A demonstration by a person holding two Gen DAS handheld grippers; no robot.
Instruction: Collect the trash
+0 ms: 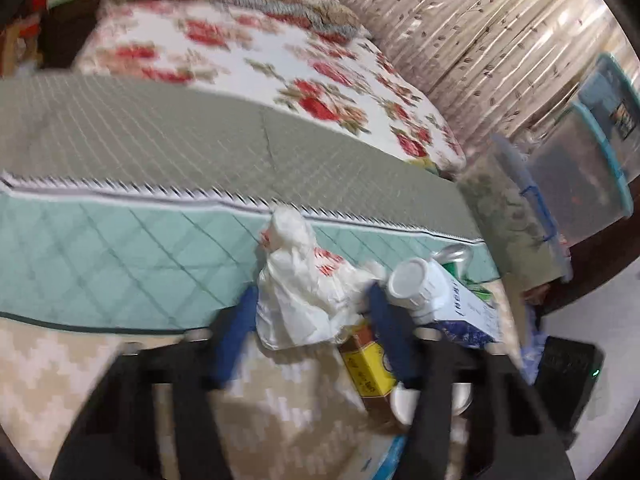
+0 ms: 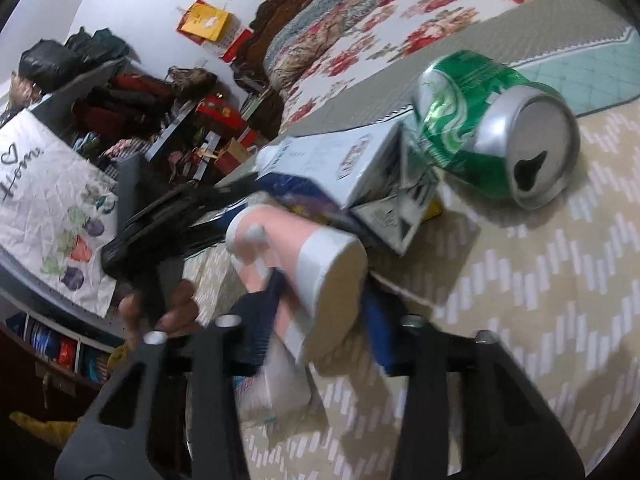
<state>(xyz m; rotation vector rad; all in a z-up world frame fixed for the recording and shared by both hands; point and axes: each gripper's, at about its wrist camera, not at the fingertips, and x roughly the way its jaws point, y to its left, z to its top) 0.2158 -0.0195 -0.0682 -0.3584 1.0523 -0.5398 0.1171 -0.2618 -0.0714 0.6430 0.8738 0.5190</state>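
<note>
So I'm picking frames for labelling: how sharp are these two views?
Left wrist: smeared all over, the bed streaked, the plastic bag soft. Right wrist: sharper, the green can fairly crisp, the pink bottle blurred. Both bend straight lines at the edges.

Green-and-silver can [image 2: 496, 128]; pink-and-white bottle [image 2: 296, 264]; white crumpled bag [image 1: 304, 284]; beige zigzag cloth [image 2: 520, 280]; red-flowered white quilt [image 1: 256, 56].

Crumpled plastic bag [image 1: 298, 288] on the patterned bedcover [image 1: 60, 364], against the mattress edge [image 1: 120, 256], between the left gripper's [image 1: 312, 332] fingers. Small carton [image 1: 370, 368] just right of the bag. Bottle [image 1: 416, 284] and box [image 1: 466, 312] further right. Can [image 2: 492, 128] on its side behind the box. Tube [image 2: 308, 276] between the right gripper's [image 2: 320, 300] fingers.
</note>
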